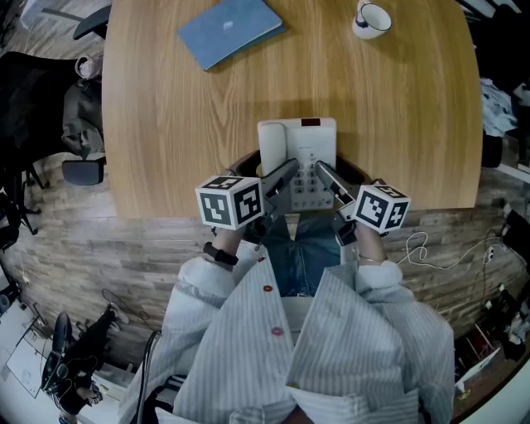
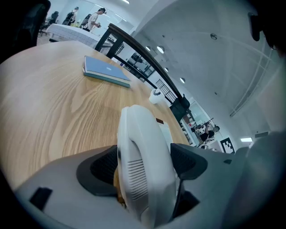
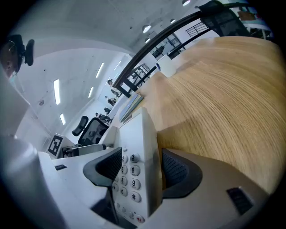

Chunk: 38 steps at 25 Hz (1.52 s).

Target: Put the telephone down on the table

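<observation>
Grasping the white telephone from both sides at the near edge of the wooden desk, straight ahead of the person; impossible to tell whether resting on the wood or held just above it, though ringed by a dark curved shadow in the head view; on the left side, gripped by the left gripper, fingers clenched on the handset, which lies along that side of the telephone; on the right side, gripped by the right gripper, fingers clamped across the edge by the keypad, one pad over the number keys, the other against the opposite face; seen from above as two grippers converging on the telephone's near half, just beyond the person's striped sleeves; farther back on the desk, well apart from the telephone, a blue book toward the left and a white mug toward the right, both near the far edge.
</observation>
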Each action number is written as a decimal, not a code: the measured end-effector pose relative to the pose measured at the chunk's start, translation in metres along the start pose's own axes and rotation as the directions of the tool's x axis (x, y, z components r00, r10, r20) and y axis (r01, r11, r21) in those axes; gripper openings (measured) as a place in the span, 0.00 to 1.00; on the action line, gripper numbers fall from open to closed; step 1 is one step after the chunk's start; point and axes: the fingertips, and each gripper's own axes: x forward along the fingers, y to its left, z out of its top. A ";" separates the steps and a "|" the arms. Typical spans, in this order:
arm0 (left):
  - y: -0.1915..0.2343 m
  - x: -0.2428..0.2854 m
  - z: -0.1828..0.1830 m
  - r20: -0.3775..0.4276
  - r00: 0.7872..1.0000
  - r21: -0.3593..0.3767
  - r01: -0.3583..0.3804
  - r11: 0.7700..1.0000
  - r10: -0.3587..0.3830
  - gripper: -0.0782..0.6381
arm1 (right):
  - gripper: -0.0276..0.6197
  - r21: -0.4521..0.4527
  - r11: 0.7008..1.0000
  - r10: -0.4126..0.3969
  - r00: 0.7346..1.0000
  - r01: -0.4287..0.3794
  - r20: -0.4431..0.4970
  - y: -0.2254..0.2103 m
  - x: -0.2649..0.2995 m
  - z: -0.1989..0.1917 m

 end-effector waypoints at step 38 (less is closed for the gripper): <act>-0.124 -0.109 0.105 0.279 0.930 0.354 0.132 0.926 -0.239 0.53 | 0.42 -0.338 0.924 0.267 0.932 -0.176 0.245 0.166 -0.059 0.086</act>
